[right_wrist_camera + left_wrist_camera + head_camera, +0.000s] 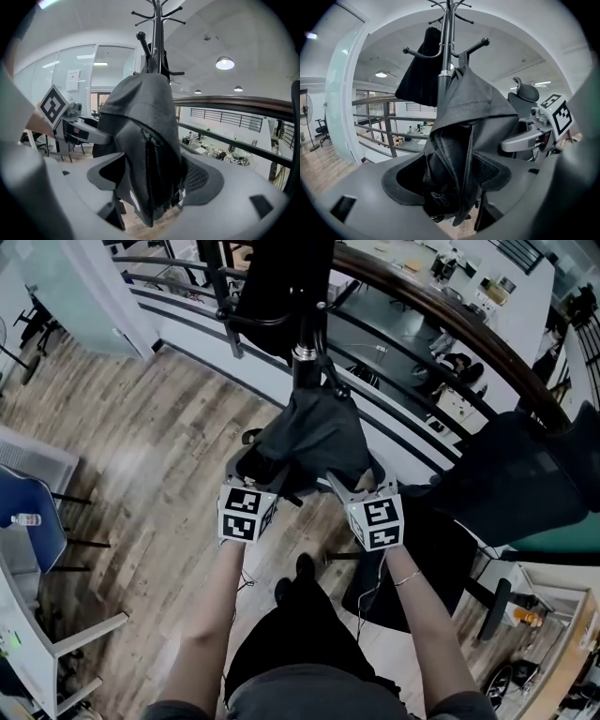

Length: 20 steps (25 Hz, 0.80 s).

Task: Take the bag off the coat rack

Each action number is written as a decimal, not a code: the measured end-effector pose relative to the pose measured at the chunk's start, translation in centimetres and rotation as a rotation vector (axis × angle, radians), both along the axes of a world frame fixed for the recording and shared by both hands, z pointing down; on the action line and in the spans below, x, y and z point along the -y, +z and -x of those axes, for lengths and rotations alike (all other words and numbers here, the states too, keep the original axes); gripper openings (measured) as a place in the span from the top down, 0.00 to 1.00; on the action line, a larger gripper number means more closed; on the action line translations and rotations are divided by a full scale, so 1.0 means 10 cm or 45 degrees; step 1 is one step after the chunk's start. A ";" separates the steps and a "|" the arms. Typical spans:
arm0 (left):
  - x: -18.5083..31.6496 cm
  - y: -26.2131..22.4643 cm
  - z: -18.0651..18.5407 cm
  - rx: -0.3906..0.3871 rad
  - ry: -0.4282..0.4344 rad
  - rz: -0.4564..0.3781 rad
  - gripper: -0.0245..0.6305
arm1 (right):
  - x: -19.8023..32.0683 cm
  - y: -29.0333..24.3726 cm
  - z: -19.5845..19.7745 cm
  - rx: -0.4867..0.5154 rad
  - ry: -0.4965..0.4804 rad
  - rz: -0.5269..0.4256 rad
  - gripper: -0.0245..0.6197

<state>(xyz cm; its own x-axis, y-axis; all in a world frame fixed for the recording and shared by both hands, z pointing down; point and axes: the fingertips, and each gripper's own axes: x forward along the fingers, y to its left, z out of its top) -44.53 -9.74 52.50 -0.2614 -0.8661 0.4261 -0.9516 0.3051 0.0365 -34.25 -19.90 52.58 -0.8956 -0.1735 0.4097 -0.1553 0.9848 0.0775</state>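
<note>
A dark grey fabric bag (314, 432) hangs by its strap from a hook of the black coat rack (306, 343). My left gripper (255, 465) comes at its lower left side, my right gripper (361, 482) at its lower right. In the left gripper view the bag (464, 122) is bunched between the pads (405, 183) of the left gripper (452, 187), which is shut on it. In the right gripper view the bag (140, 122) hangs in the wide gap of the right gripper (152, 183), whose jaws stand open around it.
A second black item (421, 70) hangs on another hook of the rack. A curved railing (450, 329) runs just behind the pole, with a lower floor beyond it. A black office chair (525, 484) stands at the right, and white desks (37, 634) stand on the wood floor at the left.
</note>
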 end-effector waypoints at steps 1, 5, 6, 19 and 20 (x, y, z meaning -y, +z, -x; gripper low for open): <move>0.02 0.01 -0.01 -0.007 0.015 -0.002 0.51 | 0.00 0.01 0.02 -0.003 -0.011 -0.003 0.40; 0.08 0.02 -0.02 -0.018 0.035 -0.008 0.51 | -0.02 0.01 0.07 0.003 -0.043 -0.007 0.46; 0.09 0.01 -0.02 -0.020 0.035 -0.010 0.51 | -0.03 0.00 0.08 0.009 -0.054 -0.006 0.49; 0.12 -0.09 -0.17 -0.057 0.029 -0.012 0.83 | -0.28 -0.11 0.16 -0.001 -0.107 -0.037 0.80; 0.11 -0.10 -0.18 -0.059 0.026 -0.013 0.84 | -0.30 -0.12 0.16 -0.002 -0.110 -0.039 0.81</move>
